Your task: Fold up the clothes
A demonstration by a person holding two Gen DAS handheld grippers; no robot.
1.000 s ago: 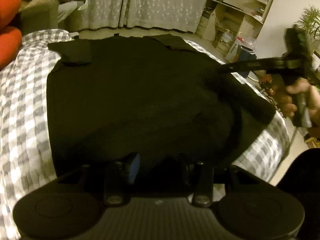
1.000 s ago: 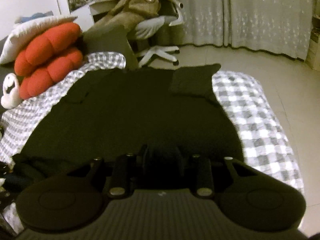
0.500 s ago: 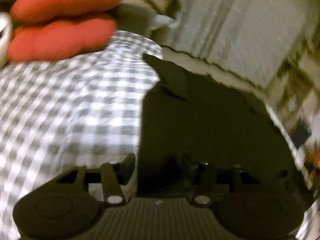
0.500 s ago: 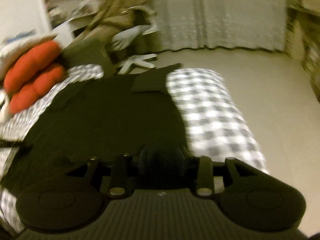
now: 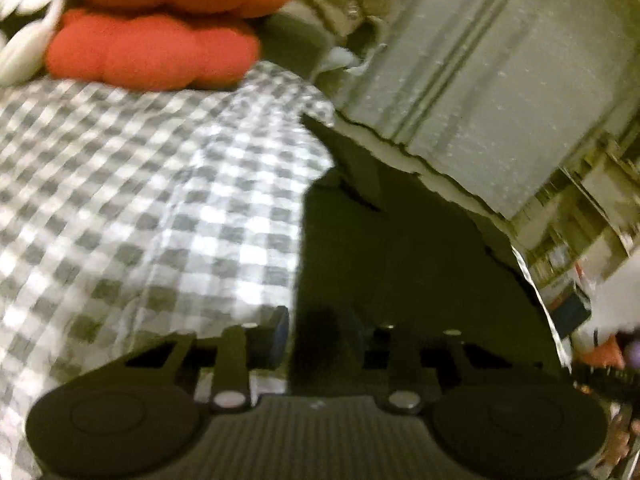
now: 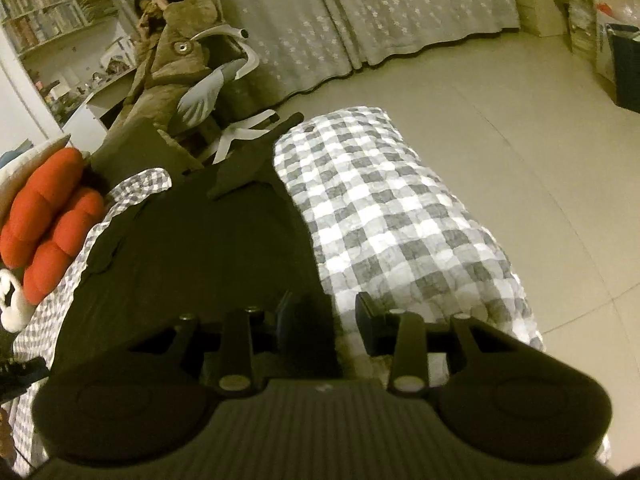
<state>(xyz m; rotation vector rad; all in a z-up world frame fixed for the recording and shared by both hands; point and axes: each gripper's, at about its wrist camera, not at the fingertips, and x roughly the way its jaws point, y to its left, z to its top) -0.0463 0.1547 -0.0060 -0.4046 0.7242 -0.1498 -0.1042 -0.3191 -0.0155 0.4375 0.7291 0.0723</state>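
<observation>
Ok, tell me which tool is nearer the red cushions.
Left. The left tool, jaws closing with the black garment edge between them, is on the side towards the red cushions; the right tool is at the opposite edge, across the garment from them.

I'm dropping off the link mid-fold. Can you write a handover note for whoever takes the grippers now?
Left gripper: jaws closing over the left edge of the black garment; too dark to tell whether they grip it.
Right gripper: open, with the garment's right edge between its fingers, not pinched.
Garment: spread flat on the checked bed cover.
Done: laid out; both sleeves look turned in onto the body.
Left: probably grip both side edges, fold the body and tidy it.
</observation>
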